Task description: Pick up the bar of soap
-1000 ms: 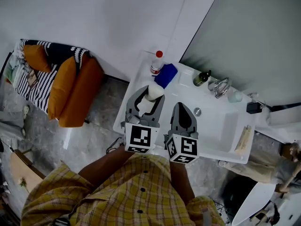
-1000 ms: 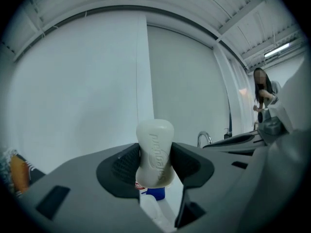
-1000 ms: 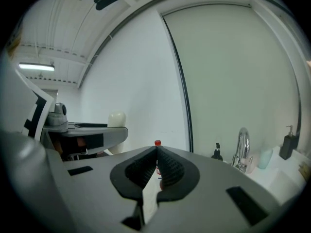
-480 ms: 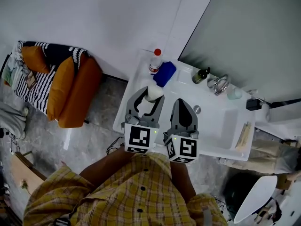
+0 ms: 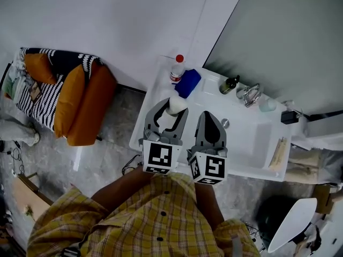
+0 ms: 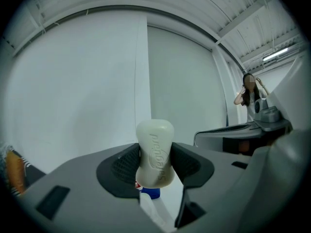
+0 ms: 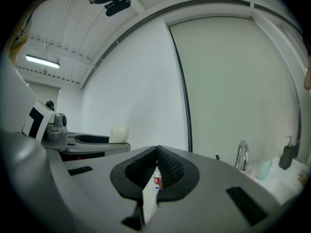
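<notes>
A cream bar of soap (image 6: 155, 152) stands on end between the ribbed pads of my left gripper (image 6: 155, 165), which is shut on it. In the head view the soap (image 5: 176, 105) is held at the tips of the left gripper (image 5: 172, 108) above the left end of the white washbasin (image 5: 246, 143). My right gripper (image 5: 209, 121) hangs beside it over the basin with its jaws closed and empty. In the right gripper view the tips of the right gripper (image 7: 157, 160) meet, and the soap (image 7: 118, 134) shows at the left.
On the basin's back left corner stand a white bottle with a red cap (image 5: 177, 68) and a blue sponge (image 5: 188, 83). A dark bottle (image 5: 229, 84), a tap (image 5: 250, 96) and a drain (image 5: 225, 123) lie further right. An orange cushion (image 5: 80, 100) lies on the floor at the left.
Both grippers hold nearly the same place over the basin with the soap still gripped. The view has shifted slightly.
</notes>
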`<state>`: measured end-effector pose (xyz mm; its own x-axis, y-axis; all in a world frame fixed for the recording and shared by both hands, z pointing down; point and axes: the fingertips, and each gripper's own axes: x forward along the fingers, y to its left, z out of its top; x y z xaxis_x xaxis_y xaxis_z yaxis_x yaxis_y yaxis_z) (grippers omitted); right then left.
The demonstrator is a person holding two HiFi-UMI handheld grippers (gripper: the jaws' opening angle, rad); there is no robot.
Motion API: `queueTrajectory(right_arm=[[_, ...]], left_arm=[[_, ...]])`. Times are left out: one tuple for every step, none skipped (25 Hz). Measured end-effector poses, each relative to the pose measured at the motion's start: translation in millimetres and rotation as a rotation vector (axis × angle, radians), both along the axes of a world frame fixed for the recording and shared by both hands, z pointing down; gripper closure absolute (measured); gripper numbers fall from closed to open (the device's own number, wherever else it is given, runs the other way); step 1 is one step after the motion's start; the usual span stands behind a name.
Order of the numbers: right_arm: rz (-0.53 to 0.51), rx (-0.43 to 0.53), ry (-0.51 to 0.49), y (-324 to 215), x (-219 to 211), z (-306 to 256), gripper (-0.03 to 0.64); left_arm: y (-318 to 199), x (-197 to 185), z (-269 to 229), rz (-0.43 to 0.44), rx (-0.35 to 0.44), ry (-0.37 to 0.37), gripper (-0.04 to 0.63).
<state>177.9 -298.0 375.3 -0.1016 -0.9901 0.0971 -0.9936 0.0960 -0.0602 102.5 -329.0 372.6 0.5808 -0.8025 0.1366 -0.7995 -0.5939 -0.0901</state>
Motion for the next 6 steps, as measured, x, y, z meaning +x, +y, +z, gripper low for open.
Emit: queueTrajectory(right_arm=[[-0.001,-0.001,0.0,-0.3,-0.5,0.2,0.598],[-0.003,-0.004,0.002,-0.9,-0.9,0.4,0.598],[-0.004,-0.007,0.004,-1.7,-1.0,0.7,0.598],[-0.004,-0.01,0.005,-2.6,-1.1,1.0,0.598],[-0.005,-0.013,0.006,-3.4,-1.2,1.2,0.598],[-0.005,-0.015,0.006,-4.2,-1.2,1.4,0.598]], left_arm=[[0.0,0.0,0.3,0.001,0.001,-0.003,0.394],[-0.3,0.4,0.5,0.002,0.001,-0.004,0.394],[-0.7,1.0,0.6,0.003,0.0,-0.005,0.394],[-1.2,1.7,0.5,0.004,0.0,-0.006,0.394],[-1.8,2.3,0.2,0.005,0.0,-0.007,0.394],[-2.3,3.0,-0.2,0.007,0.0,-0.008,0.394]])
